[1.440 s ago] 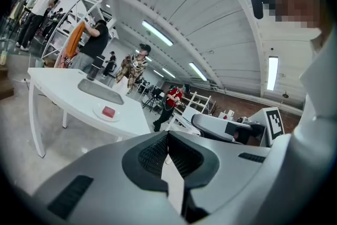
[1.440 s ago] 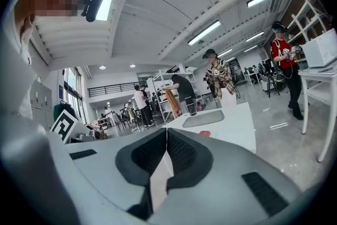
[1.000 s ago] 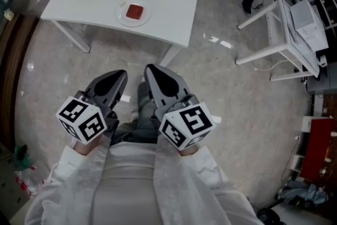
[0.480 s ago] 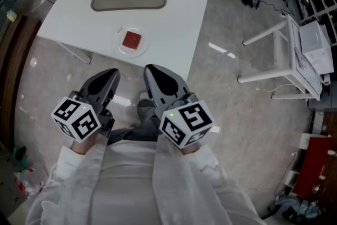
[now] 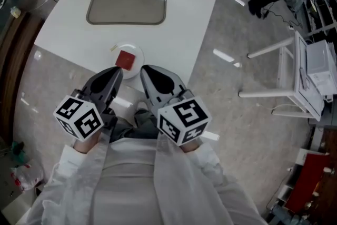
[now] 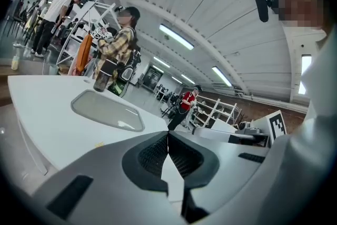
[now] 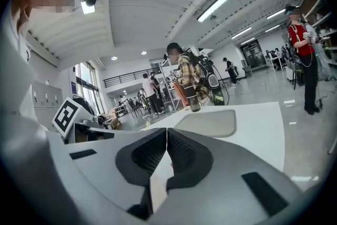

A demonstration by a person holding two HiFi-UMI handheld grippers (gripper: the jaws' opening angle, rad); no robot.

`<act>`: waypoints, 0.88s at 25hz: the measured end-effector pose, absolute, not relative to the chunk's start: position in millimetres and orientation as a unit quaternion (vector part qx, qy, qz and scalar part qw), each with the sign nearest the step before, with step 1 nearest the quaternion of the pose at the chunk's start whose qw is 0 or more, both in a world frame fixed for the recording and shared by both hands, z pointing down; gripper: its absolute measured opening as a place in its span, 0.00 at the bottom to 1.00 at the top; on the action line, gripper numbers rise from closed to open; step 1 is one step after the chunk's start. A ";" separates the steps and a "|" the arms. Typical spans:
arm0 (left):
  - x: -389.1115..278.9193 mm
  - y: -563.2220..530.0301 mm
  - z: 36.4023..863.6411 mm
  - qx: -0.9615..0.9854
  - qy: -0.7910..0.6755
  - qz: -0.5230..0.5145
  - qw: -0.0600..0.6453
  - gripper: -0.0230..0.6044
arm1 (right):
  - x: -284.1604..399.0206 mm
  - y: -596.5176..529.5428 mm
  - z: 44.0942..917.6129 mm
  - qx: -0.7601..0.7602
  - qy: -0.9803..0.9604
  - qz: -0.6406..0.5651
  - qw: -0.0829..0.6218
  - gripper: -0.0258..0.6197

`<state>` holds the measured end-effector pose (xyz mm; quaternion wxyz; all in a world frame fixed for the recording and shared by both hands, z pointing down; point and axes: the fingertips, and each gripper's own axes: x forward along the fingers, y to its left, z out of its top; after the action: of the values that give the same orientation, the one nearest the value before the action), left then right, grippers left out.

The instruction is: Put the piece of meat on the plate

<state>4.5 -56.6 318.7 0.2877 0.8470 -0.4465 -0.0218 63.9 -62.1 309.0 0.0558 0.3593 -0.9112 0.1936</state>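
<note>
Right claw (image 5: 145, 68) near plate (image 5: 138, 53), tray (image 5: 126, 3) beyond

Large lab hall; white tables (image 5: 184, 2); shelving racks (image 6: 215, 108); ceiling strip lights (image 7: 224, 3).

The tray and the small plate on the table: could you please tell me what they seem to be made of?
Tray: probably plastic or coated metal, grey-olive with a semi-gloss finish; ceiling lights reflect as a bright streak on it.
Plate: white and smooth, likely ceramic or melamine; it is too small here to tell which.
</note>
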 end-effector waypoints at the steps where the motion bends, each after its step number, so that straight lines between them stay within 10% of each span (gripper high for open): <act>1: 4.9 -59.7 320.0 0.846 -0.448 -0.020 0.289 0.05 | 63.7 -65.2 312.0 0.357 -0.911 0.195 0.061 0.06; 22: -24.0 -67.8 323.5 0.846 -0.440 0.007 0.300 0.05 | 49.3 -75.3 327.7 0.382 -0.893 0.224 0.081 0.06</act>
<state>-24.0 -67.8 323.5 0.3002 0.8461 -0.4403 0.0074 49.3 -75.3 327.7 0.0809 0.3821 -0.8930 0.2238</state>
